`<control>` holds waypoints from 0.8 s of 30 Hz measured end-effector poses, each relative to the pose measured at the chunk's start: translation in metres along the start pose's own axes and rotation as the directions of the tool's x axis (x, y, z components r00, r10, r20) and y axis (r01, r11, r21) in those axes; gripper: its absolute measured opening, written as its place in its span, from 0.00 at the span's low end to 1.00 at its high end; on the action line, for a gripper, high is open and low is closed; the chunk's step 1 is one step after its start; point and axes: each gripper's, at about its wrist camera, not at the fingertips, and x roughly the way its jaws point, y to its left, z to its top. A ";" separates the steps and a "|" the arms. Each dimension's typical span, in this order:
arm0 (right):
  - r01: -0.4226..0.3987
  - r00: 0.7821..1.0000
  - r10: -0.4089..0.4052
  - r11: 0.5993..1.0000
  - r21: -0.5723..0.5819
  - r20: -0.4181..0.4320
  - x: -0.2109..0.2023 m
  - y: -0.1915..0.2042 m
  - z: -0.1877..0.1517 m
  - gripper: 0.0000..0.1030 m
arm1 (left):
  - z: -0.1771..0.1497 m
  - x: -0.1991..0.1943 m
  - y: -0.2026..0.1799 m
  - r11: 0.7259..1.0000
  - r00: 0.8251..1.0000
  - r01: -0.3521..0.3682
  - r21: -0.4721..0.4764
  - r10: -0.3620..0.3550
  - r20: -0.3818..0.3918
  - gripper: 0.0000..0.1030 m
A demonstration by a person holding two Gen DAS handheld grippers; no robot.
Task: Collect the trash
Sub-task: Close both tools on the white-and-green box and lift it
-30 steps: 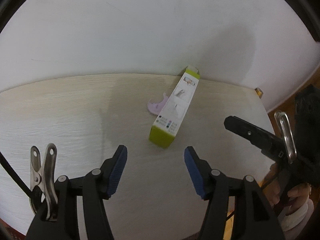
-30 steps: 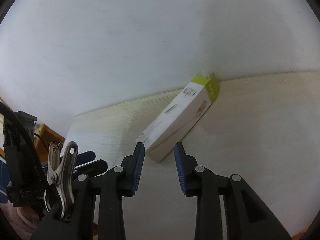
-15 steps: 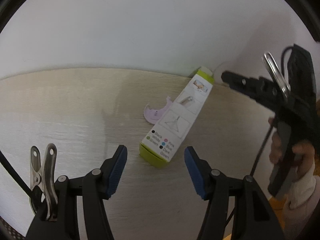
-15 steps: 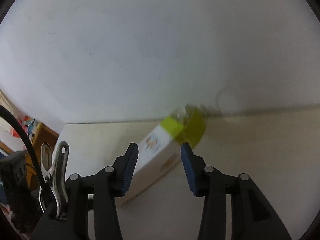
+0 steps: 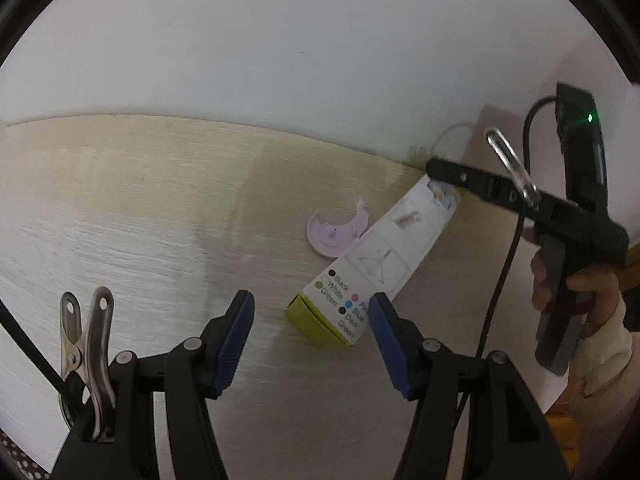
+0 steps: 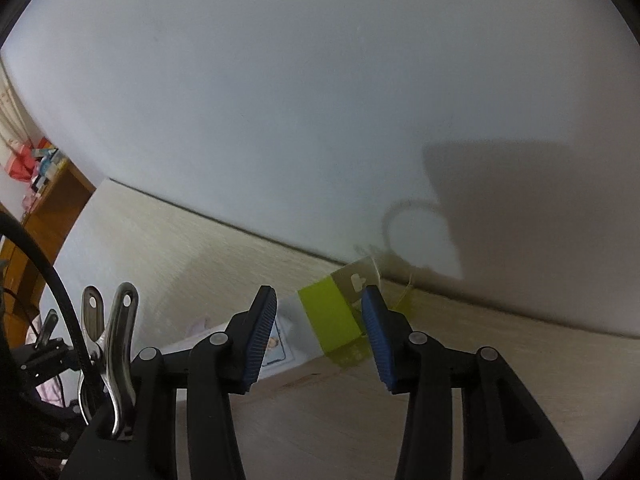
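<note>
One pale wood table, white wall

Pale wood-grain tabletop is set against a plain white wall; orange-brown shelving is seen at far left.

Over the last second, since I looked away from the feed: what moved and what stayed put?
The right gripper swung to the far, wall end of the green-and-white carton; its jaws have just been opening and now straddle that end, not visibly pressing. The left gripper came closer to the near end, jaws open as before. The carton and the pink plastic piece stayed on the table; nothing is lifted.
</note>
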 end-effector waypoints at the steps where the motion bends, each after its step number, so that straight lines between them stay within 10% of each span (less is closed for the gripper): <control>1: -0.009 1.000 0.009 1.000 0.011 -0.013 0.002 -0.001 -0.001 0.44 | 0.000 0.001 0.002 1.000 1.000 0.005 -0.008 -0.005 0.001 0.61; 24: -0.093 0.995 0.097 0.979 0.179 -0.013 -0.017 0.008 -0.034 0.48 | 0.000 -0.002 0.023 0.998 0.998 0.053 -0.026 -0.053 -0.018 0.66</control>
